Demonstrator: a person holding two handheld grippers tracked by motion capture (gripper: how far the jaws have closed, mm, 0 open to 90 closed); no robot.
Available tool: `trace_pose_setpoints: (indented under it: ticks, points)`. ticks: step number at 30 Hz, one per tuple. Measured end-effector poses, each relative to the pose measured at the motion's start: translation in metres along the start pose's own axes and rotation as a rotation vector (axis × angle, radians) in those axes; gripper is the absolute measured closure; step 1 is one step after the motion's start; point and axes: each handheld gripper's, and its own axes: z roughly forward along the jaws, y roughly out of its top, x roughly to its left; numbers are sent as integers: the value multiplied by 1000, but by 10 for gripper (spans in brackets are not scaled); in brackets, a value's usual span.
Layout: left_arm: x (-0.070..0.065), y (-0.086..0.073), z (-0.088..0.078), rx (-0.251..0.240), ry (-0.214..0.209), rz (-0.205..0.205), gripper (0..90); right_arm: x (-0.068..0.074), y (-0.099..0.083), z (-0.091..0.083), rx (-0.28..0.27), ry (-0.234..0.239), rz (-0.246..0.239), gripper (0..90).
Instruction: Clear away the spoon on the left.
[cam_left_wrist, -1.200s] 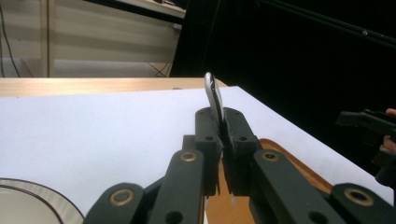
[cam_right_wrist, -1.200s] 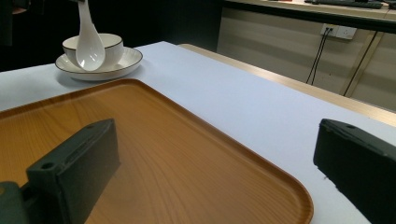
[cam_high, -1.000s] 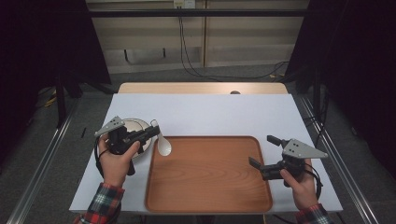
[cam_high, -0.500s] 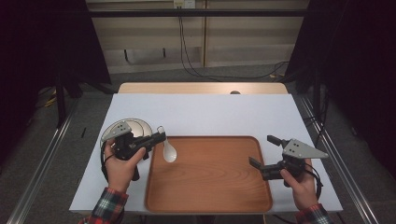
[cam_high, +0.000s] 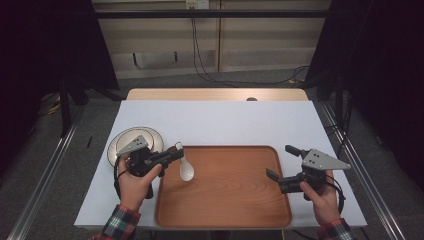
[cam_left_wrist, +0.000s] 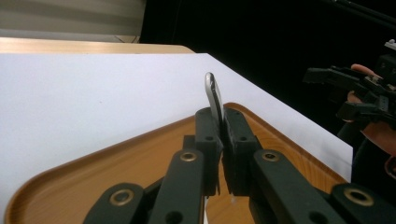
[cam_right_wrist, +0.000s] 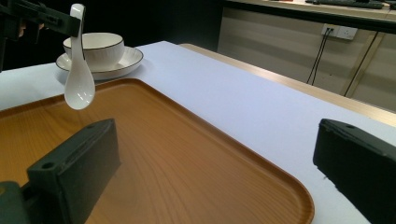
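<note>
Holding a white ceramic soup spoon (cam_high: 186, 169) by its handle, the left gripper (cam_high: 173, 154) has its two black jaws pressed tight on it. The spoon hangs with its bowl end down, over the left edge of the brown wooden tray (cam_high: 235, 200) and up in the air — it does not touch the tray. In the left gripper view the spoon's handle (cam_left_wrist: 214, 95) sticks up from between the closed jaws, with the tray (cam_left_wrist: 93, 163) under them. In the right gripper view the spoon (cam_right_wrist: 79, 70) dangles above the tray's near left part.

The tray lies on the white bench (cam_high: 225, 120), close to the bench's near edge and about in its middle. Just beside the tray's far left corner sits a round white plate with a dark rim (cam_high: 125, 145), near the bench's left edge. A white bowl with a dark rim (cam_right_wrist: 93, 46) stands on that plate (cam_right_wrist: 126, 63). The person's left hand (cam_high: 132, 177) is next to the plate, between it and the bench's near edge.

The right gripper (cam_high: 281, 162) rests over the tray's right edge, well apart from the spoon. Its jaws stand wide — nothing is between them. The right hand (cam_high: 320, 197) that holds it is by the bench's near right corner.
</note>
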Motion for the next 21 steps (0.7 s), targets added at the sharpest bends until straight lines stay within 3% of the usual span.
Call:
trace_pose_setpoints:
  ticks: [6, 8, 21]
  points:
    - [-3, -3, 1, 18, -3, 8, 859, 0, 0, 0, 0, 3, -1, 0]
    - [-5, -5, 3, 19, -27, 7, 859, 0, 0, 0, 0, 3, -1, 0]
    - [-14, -12, 10, 60, -60, 11, 859, 0, 0, 0, 4, 10, -3, 0]
